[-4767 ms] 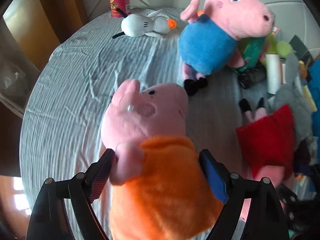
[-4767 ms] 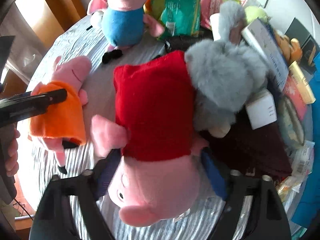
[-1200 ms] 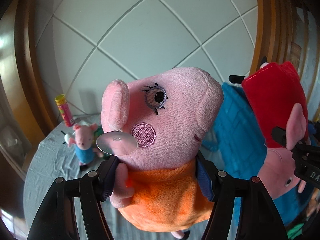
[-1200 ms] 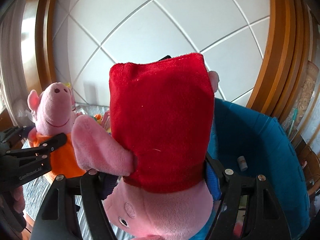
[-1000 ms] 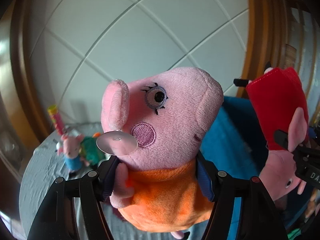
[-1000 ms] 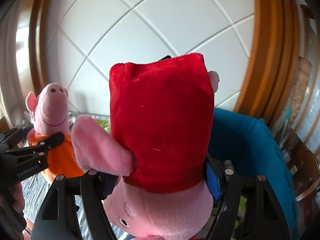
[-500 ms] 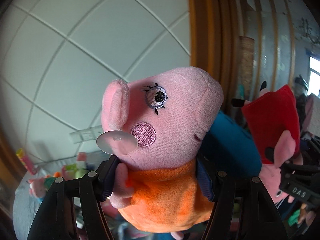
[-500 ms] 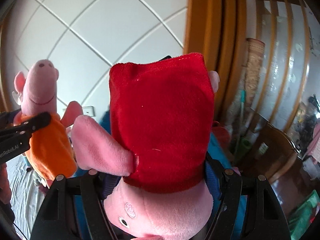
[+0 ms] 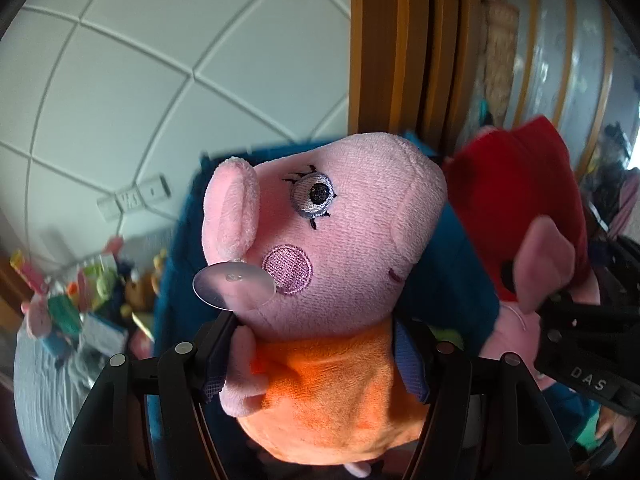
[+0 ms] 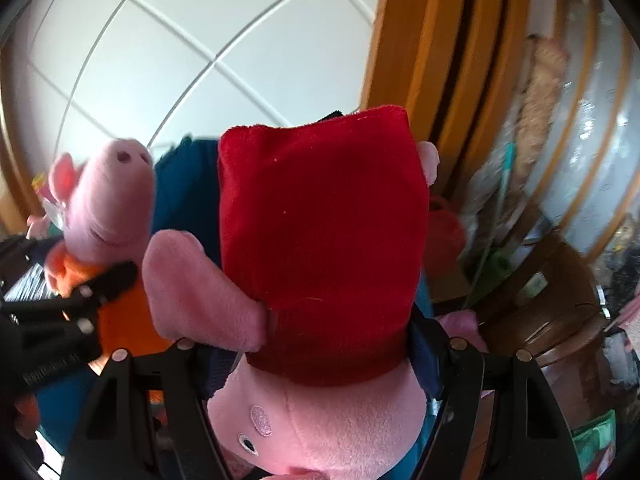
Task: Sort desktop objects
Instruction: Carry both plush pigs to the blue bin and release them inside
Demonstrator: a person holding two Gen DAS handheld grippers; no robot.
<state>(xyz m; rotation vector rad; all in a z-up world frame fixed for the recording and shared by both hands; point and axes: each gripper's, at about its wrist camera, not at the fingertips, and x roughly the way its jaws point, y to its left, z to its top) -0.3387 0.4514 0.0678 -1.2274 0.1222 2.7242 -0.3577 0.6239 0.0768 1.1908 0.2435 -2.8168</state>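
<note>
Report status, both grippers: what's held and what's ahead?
Left gripper shut on orange-dress pig plush, upright. Right gripper shut on red-dress pig plush, head down. Both airborne beside each other, blue bin directly behind.

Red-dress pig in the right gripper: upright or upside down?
Upside down. In the right wrist view the red-dress pig is clamped by the right gripper with its head and eye at the bottom and the dress hem pointing up.

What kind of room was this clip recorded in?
Probably a lived-in home room: a padded white wall panel with a socket strip, wooden trim, and a table heaped with toys and snack packs.
</note>
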